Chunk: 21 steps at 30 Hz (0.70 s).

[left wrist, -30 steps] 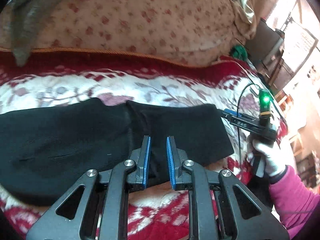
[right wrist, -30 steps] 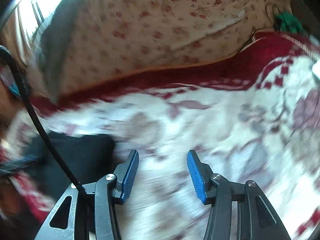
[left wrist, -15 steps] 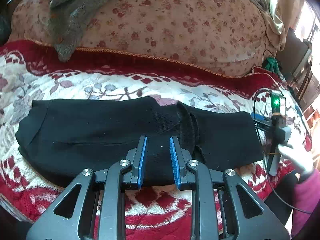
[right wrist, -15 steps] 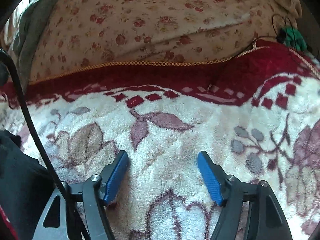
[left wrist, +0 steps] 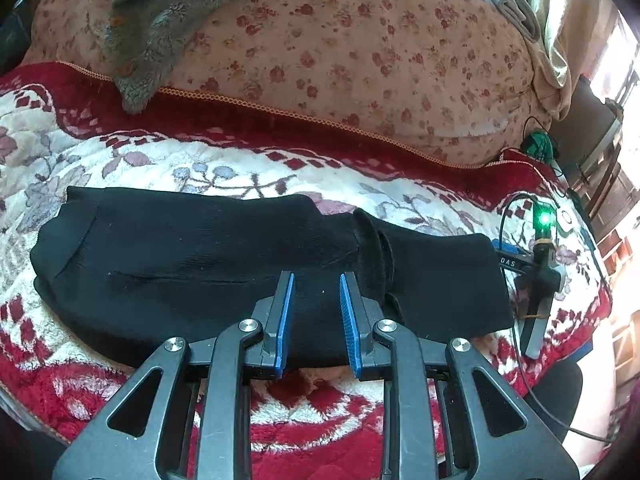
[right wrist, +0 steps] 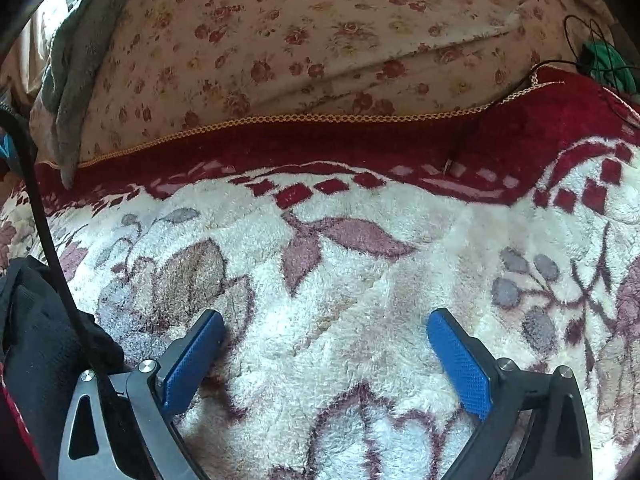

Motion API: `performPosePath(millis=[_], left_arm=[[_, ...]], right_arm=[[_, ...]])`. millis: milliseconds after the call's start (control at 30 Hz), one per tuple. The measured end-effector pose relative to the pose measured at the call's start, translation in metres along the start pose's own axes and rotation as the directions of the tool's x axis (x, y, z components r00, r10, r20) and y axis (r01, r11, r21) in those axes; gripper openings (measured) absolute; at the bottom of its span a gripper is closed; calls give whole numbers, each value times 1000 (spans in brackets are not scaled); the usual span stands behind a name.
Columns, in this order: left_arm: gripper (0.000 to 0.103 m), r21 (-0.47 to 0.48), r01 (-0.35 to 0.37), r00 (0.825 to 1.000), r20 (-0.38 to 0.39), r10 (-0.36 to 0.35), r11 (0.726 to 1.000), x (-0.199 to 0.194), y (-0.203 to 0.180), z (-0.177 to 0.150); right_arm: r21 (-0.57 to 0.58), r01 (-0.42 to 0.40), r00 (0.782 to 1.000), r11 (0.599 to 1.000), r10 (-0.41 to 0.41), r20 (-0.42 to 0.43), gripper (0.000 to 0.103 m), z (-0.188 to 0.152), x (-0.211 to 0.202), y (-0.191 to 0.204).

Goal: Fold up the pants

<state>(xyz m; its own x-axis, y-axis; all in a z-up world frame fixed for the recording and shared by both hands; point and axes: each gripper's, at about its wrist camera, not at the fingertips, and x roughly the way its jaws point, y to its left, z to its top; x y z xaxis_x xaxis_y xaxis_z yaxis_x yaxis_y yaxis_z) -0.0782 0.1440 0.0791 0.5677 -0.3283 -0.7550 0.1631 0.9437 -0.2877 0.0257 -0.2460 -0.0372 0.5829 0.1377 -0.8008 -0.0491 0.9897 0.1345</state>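
Lying crosswise ahead of the left tool (left wrist: 316,284): the black pants (left wrist: 200,264), long axis running left to right, square to the fingers' line of reach. Stretching far out to that tool's left, ending in a rounded end; reaching a shorter way to its right, with a raised ridge of cloth (left wrist: 370,248) just right of the fingertips. Resting on the patterned blanket (left wrist: 160,168) of the bed, near edge passing under or just past the blue pads (left wrist: 286,312). Left tool standing narrowly parted, gripping nothing visible; contact with the cloth impossible to tell.

Sitting at the pants' right end: the right tool (right wrist: 326,322), seen from the left camera just beside that end (left wrist: 516,264). Spread wide, holding nothing, hovering over bare blanket (right wrist: 340,300). Pants (right wrist: 36,328) lying off to its left, only a bunched black edge showing at the picture's lower left.

Judging from this: left tool nearer the middle, right tool nearer the right end, so folding likely along the long axis, one end carried over toward the other.
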Motion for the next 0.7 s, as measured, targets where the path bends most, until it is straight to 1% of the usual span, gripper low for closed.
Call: performPosePath(millis=[233, 400, 500, 633, 700], left_arm=[[21, -32, 27, 1000, -9, -27, 999, 4, 2, 4], [21, -10, 29, 1000, -4, -29, 1000, 3, -6, 4], [21, -17, 27, 1000, 6, -27, 999, 3, -5, 4], [21, -35, 4, 999, 36, -3, 999, -6, 12, 3], [21, -45, -32, 998, 50, 34, 998, -14, 27, 2]], right_arm=[[1, -2, 1000, 1000, 2, 0, 102, 0, 0, 0], [1, -2, 1000, 1000, 2, 0, 102, 0, 0, 0], [1, -2, 1000, 1000, 2, 0, 102, 0, 0, -1], [1, -2, 1000, 1000, 2, 0, 102, 0, 0, 0], [1, -2, 1000, 1000, 2, 0, 102, 0, 0, 0]])
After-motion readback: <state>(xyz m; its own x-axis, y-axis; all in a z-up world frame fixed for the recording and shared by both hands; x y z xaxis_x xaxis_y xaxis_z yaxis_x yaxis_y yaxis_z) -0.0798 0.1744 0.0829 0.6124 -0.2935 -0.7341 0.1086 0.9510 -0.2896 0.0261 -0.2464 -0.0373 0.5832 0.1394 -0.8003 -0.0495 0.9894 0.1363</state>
